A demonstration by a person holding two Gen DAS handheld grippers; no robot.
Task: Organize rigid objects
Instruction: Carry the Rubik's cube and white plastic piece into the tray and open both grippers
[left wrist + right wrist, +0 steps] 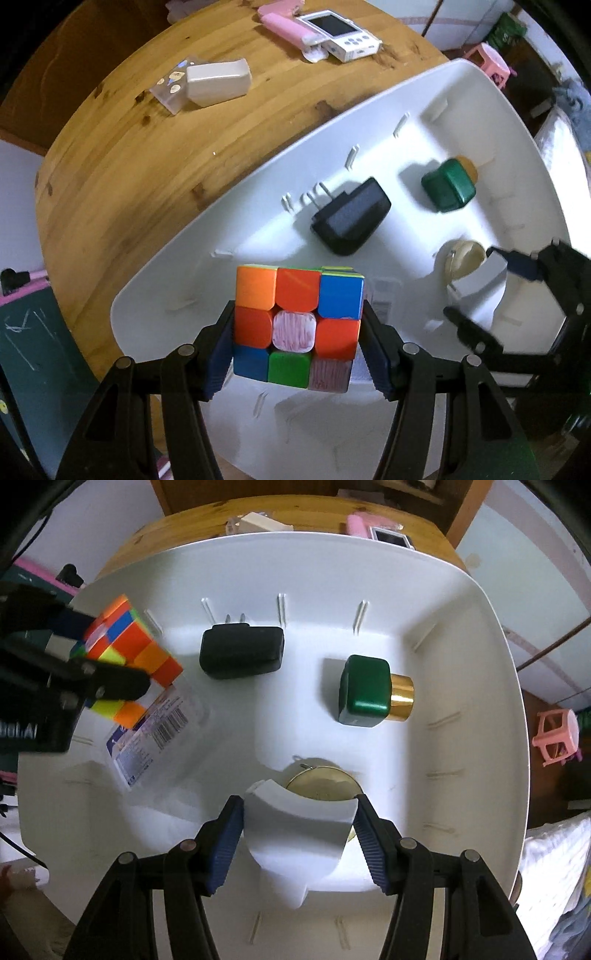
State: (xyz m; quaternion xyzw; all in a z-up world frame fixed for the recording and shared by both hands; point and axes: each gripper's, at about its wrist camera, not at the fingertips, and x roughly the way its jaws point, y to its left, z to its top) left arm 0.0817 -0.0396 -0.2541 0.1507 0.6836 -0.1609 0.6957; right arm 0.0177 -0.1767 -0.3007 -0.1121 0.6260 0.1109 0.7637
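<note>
Left tongs (297, 332) clamped on one cube (297, 325), over the near corner of the white bin (480, 92). Right tongs (299, 834) clamped on one pale grey curved piece (299, 823), above a round gold tin (325, 784). Bin floor further in: one black charger (242, 651), one green bottle (365, 690) with gold cap, one barcode label (159, 731). On the table (129, 166) beyond: one beige case (218, 83), one pink item (282, 24), one white handheld device (340, 33).

One white plastic bin (480, 635) holds one black plug adapter (242, 651), one green gold-capped bottle (365, 690) and one round brass tin (321, 784), with one multicoloured puzzle cube (297, 326) and one pale grey curved block (295, 834) above it.
</note>
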